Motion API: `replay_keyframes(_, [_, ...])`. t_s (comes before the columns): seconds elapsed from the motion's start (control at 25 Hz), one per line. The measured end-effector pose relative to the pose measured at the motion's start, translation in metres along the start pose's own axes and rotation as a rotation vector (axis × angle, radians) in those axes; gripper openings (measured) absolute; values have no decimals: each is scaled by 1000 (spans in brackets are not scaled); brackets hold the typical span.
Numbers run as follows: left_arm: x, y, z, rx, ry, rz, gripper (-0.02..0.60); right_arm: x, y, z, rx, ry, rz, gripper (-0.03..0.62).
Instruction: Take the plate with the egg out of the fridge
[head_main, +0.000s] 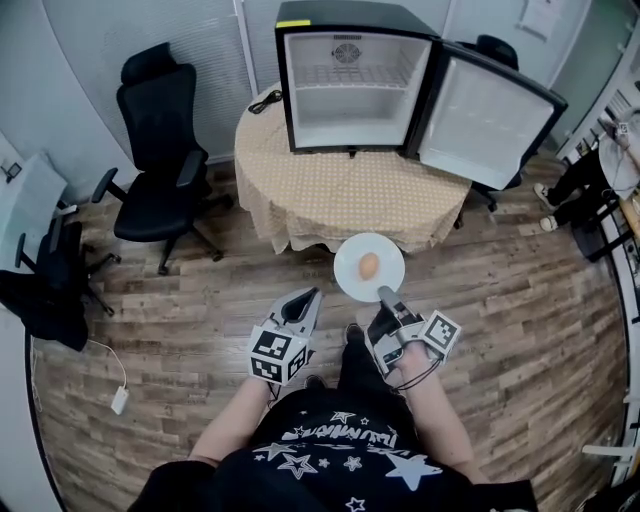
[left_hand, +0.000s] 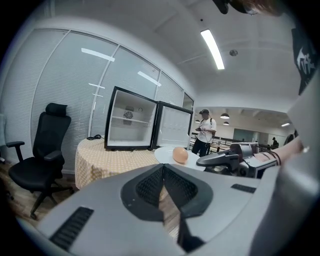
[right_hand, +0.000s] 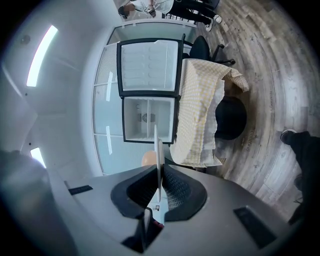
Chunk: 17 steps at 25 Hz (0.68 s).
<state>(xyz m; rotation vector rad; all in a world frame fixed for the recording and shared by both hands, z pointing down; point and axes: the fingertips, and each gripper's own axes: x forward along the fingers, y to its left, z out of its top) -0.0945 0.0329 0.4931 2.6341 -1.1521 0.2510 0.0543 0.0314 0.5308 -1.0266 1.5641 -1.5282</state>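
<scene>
The plate (head_main: 350, 262) is small, round and plain white, and a single light-brown egg (head_main: 369, 266) lies near its middle. It is out of the fridge (head_main: 355, 100), held roughly level in the air over the wooden floor (head_main: 520, 330), just in front of the table (head_main: 340, 195). The right gripper (head_main: 385, 295) holds it by its near rim. In the right gripper view the thin white edge runs straight between the two jaws, which are pinched tight on it, and the egg shows just beyond them. The left gripper (head_main: 312, 297) is beside it on the left, apart from the plate, its jaws pressed together with nothing between them.

Behind the plate, the round table wears a tan dotted cloth, and the small black fridge stands on it with its door (head_main: 490, 125) swung wide to the right and its white interior bare. A black office chair (head_main: 160, 150) stands to the left of the table.
</scene>
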Motion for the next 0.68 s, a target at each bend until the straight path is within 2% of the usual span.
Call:
replay_keyframes(0.48, [-8, -6, -2, 11, -5, 1, 8, -19, 0, -3, 1, -21, -9, 38])
replay_keyframes(0.68, [-8, -11, 1, -9, -14, -1, 8, -22, -2, -2, 5, -23, -14, 38])
